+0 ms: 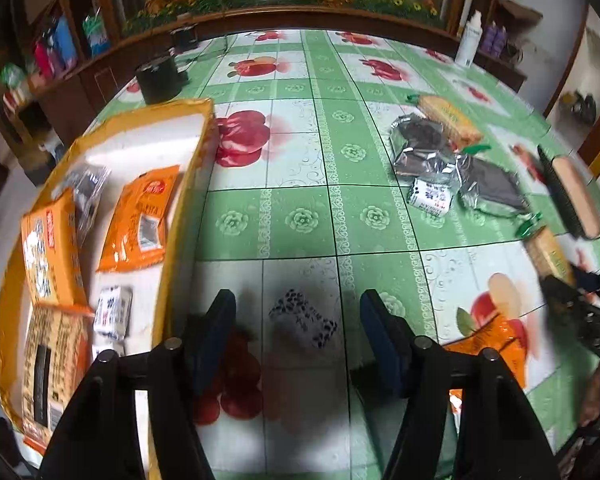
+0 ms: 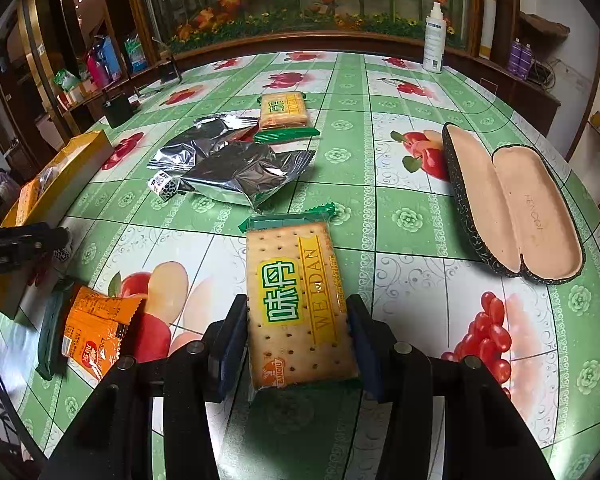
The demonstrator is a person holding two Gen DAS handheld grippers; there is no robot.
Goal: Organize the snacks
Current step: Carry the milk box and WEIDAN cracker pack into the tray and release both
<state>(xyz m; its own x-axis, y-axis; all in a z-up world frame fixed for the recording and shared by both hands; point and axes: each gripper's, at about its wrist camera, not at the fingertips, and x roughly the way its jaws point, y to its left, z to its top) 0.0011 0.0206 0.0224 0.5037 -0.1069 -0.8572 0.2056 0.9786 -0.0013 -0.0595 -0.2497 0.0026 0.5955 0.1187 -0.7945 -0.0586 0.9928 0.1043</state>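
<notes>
Foil packets [image 2: 236, 164] lie between box [image 2: 66, 168] and glasses case [image 2: 516, 204].

left wrist: low, forward | right wrist: same | shared: silver packets [image 1: 420, 148]

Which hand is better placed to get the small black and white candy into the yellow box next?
Left. Its fingers straddle the candy right beside the box, while the right gripper already brackets the cracker pack.

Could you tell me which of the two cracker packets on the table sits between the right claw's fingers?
The near cracker packet, between the right claw fingers. The other cracker packet lies far off, beyond the silver packets.
</notes>
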